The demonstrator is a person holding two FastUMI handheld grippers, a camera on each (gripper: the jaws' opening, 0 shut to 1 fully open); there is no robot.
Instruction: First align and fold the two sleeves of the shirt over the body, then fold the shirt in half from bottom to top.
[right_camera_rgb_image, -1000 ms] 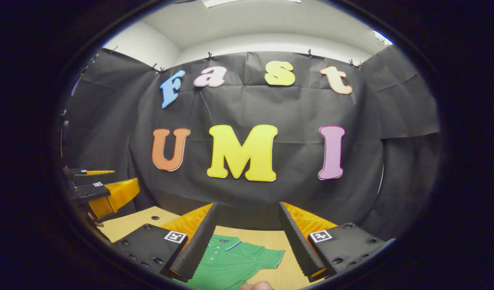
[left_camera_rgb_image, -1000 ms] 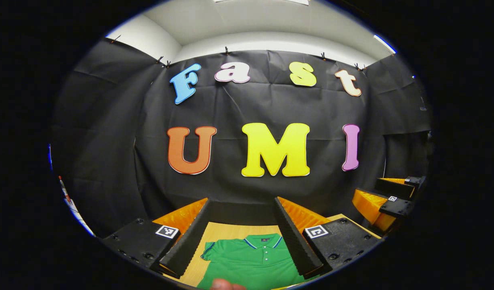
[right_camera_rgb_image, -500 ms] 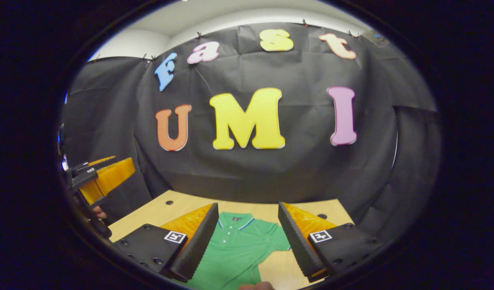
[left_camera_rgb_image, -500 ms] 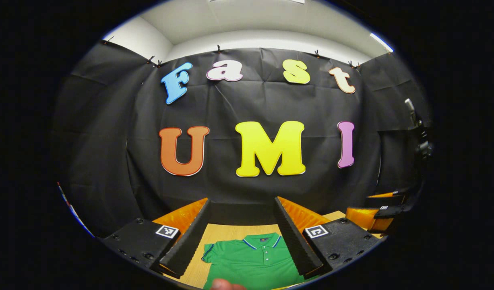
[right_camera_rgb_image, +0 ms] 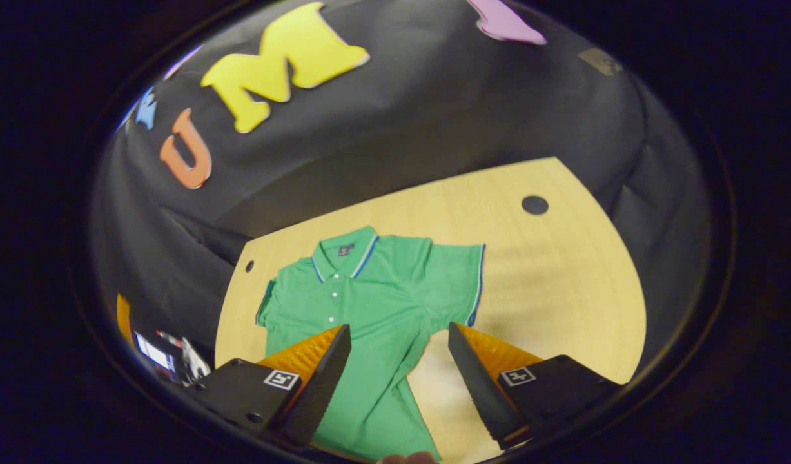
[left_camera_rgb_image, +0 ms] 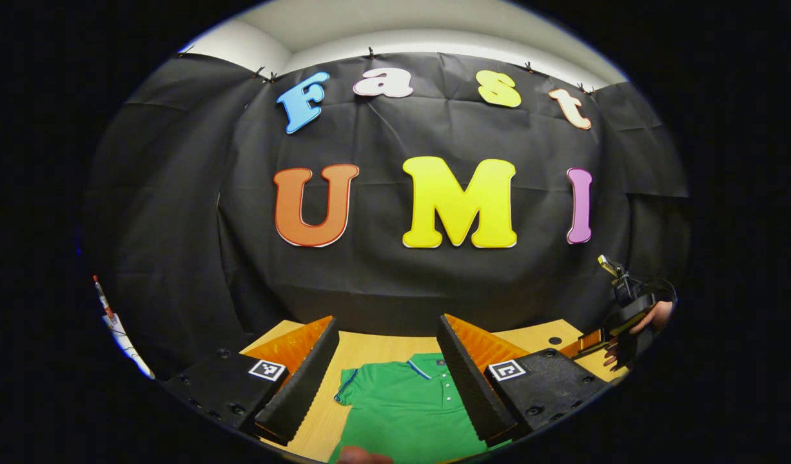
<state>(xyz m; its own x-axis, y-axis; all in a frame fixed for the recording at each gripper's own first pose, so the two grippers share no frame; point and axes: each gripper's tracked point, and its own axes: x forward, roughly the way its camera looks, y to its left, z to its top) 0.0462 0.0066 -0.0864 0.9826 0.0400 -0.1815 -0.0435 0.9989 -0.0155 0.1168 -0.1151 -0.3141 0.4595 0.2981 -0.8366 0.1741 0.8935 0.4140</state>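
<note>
Black cloth wall (left_camera_rgb_image: pixel 395 283), pale wooden table (right_camera_rgb_image: pixel 563 270), white ceiling (left_camera_rgb_image: pixel 382 29)

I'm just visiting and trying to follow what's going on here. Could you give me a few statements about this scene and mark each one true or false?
1. The green polo shirt lies flat on the wooden table. True.
2. The right gripper is clamped on a sleeve. False: its fingers stand apart above the shirt, holding nothing.
3. Both sleeves are already folded over the body. False: the sleeve with blue trim lies spread out to the side.
4. The left gripper is open, with the shirt's collar seen between its fingers. True.
5. The shirt has been folded in half bottom to top. False: it lies unfolded, buttons facing up.
</note>
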